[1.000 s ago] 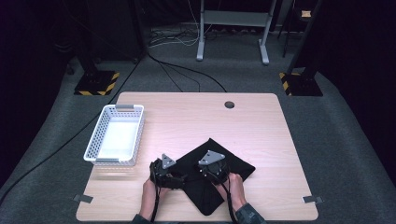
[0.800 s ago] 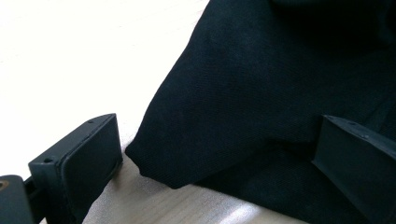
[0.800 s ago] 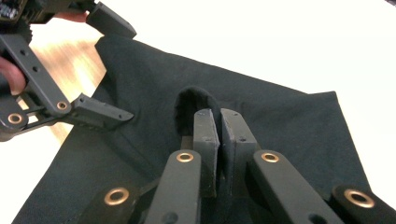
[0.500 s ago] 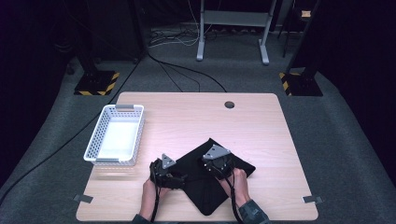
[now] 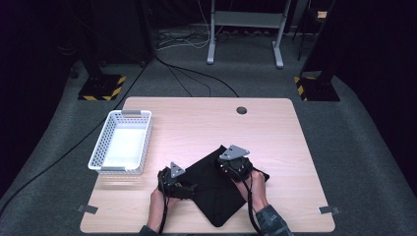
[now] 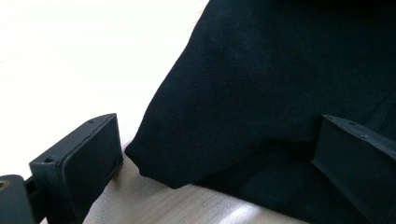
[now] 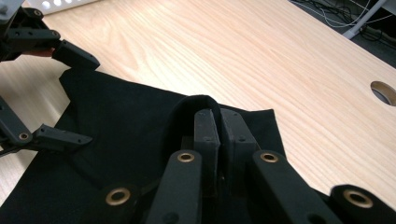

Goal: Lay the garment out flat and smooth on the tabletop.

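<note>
The right gripper (image 5: 235, 164) has come up and a little toward the far side of the table over the last second, while the left gripper (image 5: 173, 181) has kept its place at the near left corner of the black cloth (image 5: 211, 189). In the right gripper view the jaws are pressed together on a fold of the cloth (image 7: 140, 140), with the fabric arching up and over their tips in a small hump. That lift suggests the person is raising one edge, probably to fold it across or to pull the piece straight; the cloth is only just off the wood at that spot, so the fold looks barely begun.

The left gripper (image 6: 215, 154) stands with its jaws wide apart, one on the bare wood and one over the fabric, and a rounded corner of the cloth (image 6: 261, 84) sits between them without either pad pressing on it. It seems placed to pin or catch that corner, but nothing is held yet.

The cloth lies on the near half of the wooden table (image 5: 206, 123), in front of the person, turned so that its corners point toward the near and far edges. It is plain, matte black and limp, mostly flat, with a doubled layer showing along its edge near the left gripper. A white basket (image 5: 123, 142) stands empty well to the left of it.
</note>
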Tool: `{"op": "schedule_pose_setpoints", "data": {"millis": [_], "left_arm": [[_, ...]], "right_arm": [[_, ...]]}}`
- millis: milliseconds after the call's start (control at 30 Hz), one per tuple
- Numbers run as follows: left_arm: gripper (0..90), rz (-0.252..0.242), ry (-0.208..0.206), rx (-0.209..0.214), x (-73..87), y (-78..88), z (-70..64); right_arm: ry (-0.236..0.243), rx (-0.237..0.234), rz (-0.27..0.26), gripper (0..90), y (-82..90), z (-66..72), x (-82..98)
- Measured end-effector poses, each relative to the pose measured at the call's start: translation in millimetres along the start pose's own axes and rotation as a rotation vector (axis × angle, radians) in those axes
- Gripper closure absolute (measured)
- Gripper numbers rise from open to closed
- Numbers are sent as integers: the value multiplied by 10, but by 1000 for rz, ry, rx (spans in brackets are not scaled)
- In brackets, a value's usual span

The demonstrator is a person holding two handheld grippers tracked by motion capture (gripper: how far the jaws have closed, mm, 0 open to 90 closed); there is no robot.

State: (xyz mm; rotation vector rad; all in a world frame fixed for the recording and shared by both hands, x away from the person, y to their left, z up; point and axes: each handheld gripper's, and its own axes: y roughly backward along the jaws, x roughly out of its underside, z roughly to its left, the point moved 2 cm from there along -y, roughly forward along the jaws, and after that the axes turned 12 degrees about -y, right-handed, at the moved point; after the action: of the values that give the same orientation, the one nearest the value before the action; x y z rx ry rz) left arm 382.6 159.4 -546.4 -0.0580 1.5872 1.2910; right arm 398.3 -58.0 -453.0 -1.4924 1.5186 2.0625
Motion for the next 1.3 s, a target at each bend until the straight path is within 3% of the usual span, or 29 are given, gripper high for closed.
{"op": "schedule_pose_setpoints", "data": {"millis": [733,1300], "left_arm": [[14,-1,-1,0,0,1,-1],[16,-1,-1,1,0,2,-1]], "right_arm": [[-33,53,-38,861,148,-280,-144],[-69,115,-57,863,219,-597,-274]]}}
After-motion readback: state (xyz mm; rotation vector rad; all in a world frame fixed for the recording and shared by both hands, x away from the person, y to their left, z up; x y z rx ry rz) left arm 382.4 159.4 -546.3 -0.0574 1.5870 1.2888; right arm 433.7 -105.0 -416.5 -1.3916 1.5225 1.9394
